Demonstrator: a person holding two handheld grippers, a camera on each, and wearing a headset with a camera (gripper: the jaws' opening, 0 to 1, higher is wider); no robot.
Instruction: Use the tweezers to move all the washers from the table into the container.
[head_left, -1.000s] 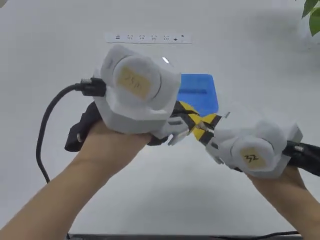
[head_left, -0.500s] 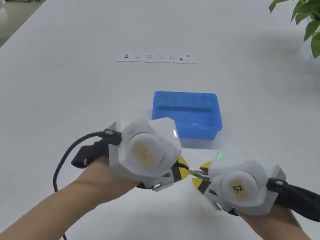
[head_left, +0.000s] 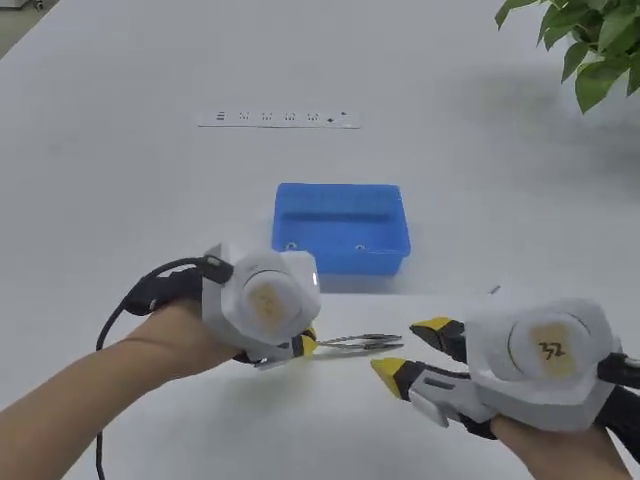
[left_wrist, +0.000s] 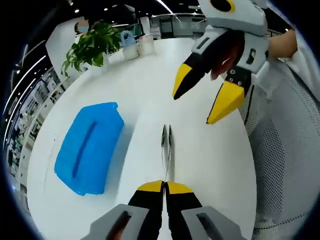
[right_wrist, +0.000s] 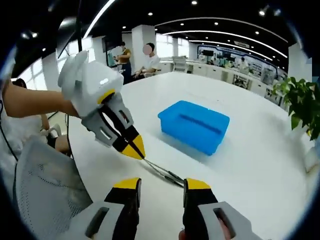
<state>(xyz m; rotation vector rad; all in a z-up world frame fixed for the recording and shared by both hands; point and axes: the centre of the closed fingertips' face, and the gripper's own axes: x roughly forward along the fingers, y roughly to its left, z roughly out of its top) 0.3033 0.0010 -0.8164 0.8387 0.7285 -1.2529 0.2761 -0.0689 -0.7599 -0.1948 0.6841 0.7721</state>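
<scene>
My left gripper (head_left: 303, 343) (left_wrist: 165, 186) is shut on the handle end of thin metal tweezers (head_left: 360, 343) (left_wrist: 166, 145) (right_wrist: 162, 172), which point right, low over the white table. My right gripper (head_left: 408, 347) (right_wrist: 161, 186) stands open just right of the tweezers' tips, its yellow fingers on either side of them without touching. The left gripper (right_wrist: 131, 146) enters the right gripper view from the left, the right gripper (left_wrist: 205, 92) the left gripper view from above. Beyond both sits the blue container (head_left: 340, 205) (left_wrist: 90, 145) (right_wrist: 195, 125), with two small specks (head_left: 292, 246) on its floor, too small to tell.
A white power strip (head_left: 275, 118) lies far back on the table (head_left: 120, 220). A potted plant (head_left: 580, 50) (left_wrist: 92, 45) (right_wrist: 300, 100) stands at the far right corner. A mesh chair back (left_wrist: 285, 150) is near the table's front edge. People sit in the room behind.
The view has shifted. The two grippers, close together over the tweezers before, have drawn apart: the right one has opened and backed off to the right while the left keeps the tweezers.
</scene>
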